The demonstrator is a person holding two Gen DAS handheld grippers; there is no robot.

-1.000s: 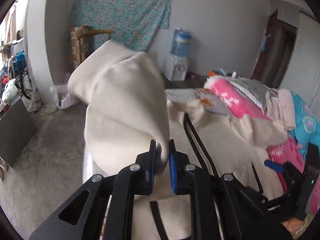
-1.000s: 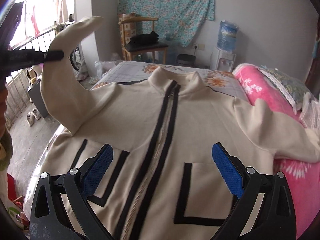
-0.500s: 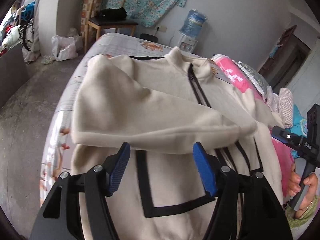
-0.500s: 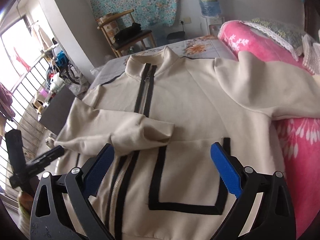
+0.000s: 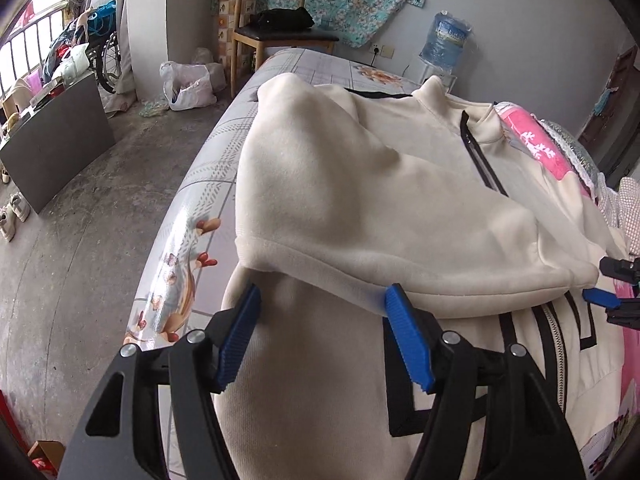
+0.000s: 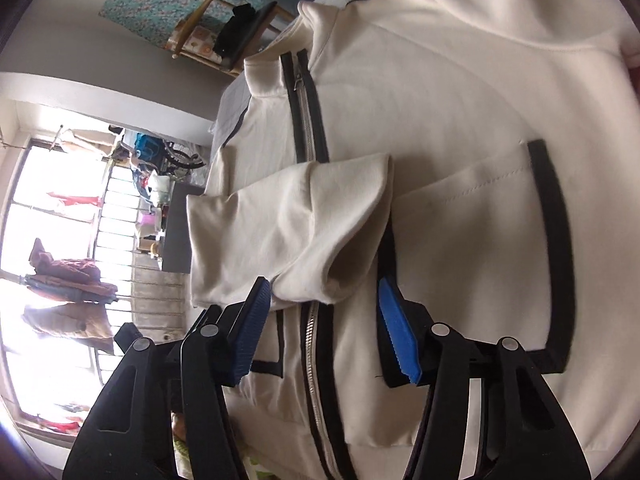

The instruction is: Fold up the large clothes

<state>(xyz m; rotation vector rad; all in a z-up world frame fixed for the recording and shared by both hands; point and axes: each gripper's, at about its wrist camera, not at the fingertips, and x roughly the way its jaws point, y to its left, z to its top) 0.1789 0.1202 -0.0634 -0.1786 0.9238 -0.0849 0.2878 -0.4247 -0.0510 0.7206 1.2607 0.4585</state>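
A second ago the left gripper (image 5: 322, 336) was pinching a sleeve high in the air; that sleeve (image 5: 360, 208) is now lying folded across the chest of the cream jacket (image 6: 460, 128), and the left jaws are standing open and empty just short of its hem edge. The right gripper (image 6: 324, 332) has rolled sideways and dropped toward the jacket, and its jaws have just been closing partway; they are open, touching nothing, with the sleeve's cuff (image 6: 332, 276) sitting just ahead of them, between the two blue pads.

The jacket is lying front-up on the bed (image 5: 188, 184), zipped, spreading ahead of and beneath both pairs of jaws. The other sleeve (image 6: 520, 12) is trailing far beyond the right jaws toward a pink blanket (image 5: 536, 148).

Likely risks, largest first: the jacket's lower left edge is lying near the side of the bed, below the left jaws, so a hard tug could be dragging the whole garment floorward. The folded sleeve is resting loose and puffy, so any nudge from the right jaws could be flipping it open again. The cuff is bunched, so a shallow pinch might be catching only one layer, or snagging the zipper (image 6: 316, 344) directly under the right jaws.
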